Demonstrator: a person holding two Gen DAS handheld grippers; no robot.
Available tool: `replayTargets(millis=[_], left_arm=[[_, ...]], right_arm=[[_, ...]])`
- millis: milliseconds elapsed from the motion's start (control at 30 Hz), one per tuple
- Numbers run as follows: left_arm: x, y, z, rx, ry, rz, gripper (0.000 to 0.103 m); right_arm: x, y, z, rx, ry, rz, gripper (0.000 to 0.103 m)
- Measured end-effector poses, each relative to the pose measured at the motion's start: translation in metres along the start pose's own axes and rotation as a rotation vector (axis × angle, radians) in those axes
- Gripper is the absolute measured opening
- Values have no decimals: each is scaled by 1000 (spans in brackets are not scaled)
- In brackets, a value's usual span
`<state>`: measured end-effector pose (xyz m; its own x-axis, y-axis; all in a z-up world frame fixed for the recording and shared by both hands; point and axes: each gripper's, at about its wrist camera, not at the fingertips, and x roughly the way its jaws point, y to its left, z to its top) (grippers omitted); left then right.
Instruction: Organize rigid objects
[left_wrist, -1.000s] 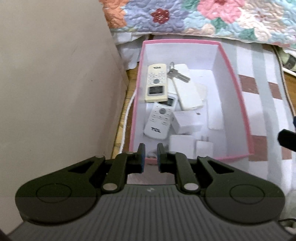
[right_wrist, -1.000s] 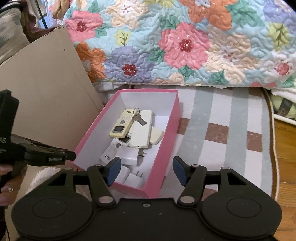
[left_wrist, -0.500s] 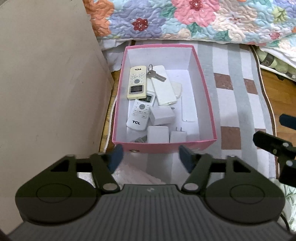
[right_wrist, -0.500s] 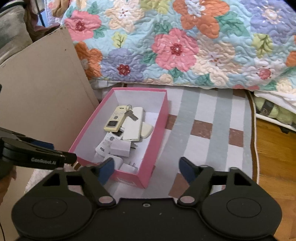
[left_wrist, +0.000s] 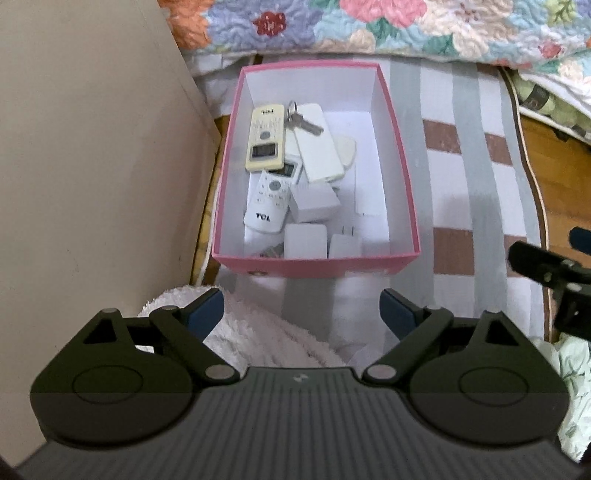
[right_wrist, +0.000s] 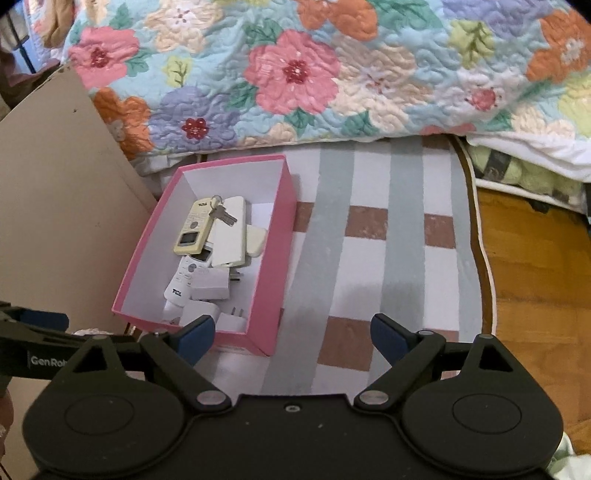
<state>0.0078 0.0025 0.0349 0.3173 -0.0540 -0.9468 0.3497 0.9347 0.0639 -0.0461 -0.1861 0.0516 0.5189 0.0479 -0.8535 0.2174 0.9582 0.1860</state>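
A pink box (left_wrist: 314, 264) (right_wrist: 275, 291) sits on a striped rug. In it lie a yellowish remote (left_wrist: 265, 138) (right_wrist: 194, 229), a white TCL remote (left_wrist: 267, 203) (right_wrist: 181, 284), a key (left_wrist: 303, 122) (right_wrist: 221, 214), a white slab (left_wrist: 317, 144) and white chargers (left_wrist: 314, 201) (right_wrist: 208, 282). My left gripper (left_wrist: 301, 310) hovers short of the box's near wall, over a fluffy towel. Its jaws are opening, with nothing between them. My right gripper (right_wrist: 291, 332) hangs by the box's near right corner. Its jaws are opening too and hold nothing.
A beige panel (left_wrist: 92, 166) stands close along the box's left side. A floral quilt (right_wrist: 332, 74) hangs behind the box. The striped rug (right_wrist: 388, 240) runs right to a wooden floor (right_wrist: 535, 277). A white fluffy towel (left_wrist: 266, 332) lies in front of the box.
Both pairs of jaws have spread wide; the left pair was nearly shut. Both grippers have drawn back and up from the box, which now looks smaller and farther off.
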Motion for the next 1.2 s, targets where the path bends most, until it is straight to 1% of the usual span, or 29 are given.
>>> replayTargets(millis=[100,200,267,367,467,533,600,633,700,867,1000,1100,1200], left_arm=[[3,-4,-2,16,14,20,92],[4,-4,-4,-7,20,22,92],[3,-4,-5,-20,10,9,92],[1,-6,-5,-13,-4,2,92],[0,-8,-6,-11,-19,4,92],[-1,-9,-7,-10,-26,5,92],[2,-10,-7,-9,-19,8,92],[2,-10,-7,-9,-19,9,92],[1,-11,-8,-9,-25,5,92],[-1,-10,-9,-19,-30,-14,92],[-1,-10,-9,-18,-31,-13,92],[-1,-10,-10,-15,-35,-8,92],[-4,-9,-11,-13,-44,0,92]], right_arm=[[-1,-3,1,-8,8,-18,94],[-5,-6,0,-10,2,-36,94],[-7,-7,-1,-20,7,-50,94],[-7,-9,-3,-27,16,-78,94],[-5,-15,-4,-2,29,-76,94],[-4,-19,-5,15,30,-68,98],[-4,-18,-7,1,40,-86,102],[-4,-17,-8,-7,50,-78,103],[-3,-16,-8,5,68,-65,103],[-4,-12,-10,-35,68,-131,103],[-2,-13,-10,-30,87,-128,103],[-2,-14,-11,-23,89,-136,103],[-6,-14,-11,-20,68,-160,103]])
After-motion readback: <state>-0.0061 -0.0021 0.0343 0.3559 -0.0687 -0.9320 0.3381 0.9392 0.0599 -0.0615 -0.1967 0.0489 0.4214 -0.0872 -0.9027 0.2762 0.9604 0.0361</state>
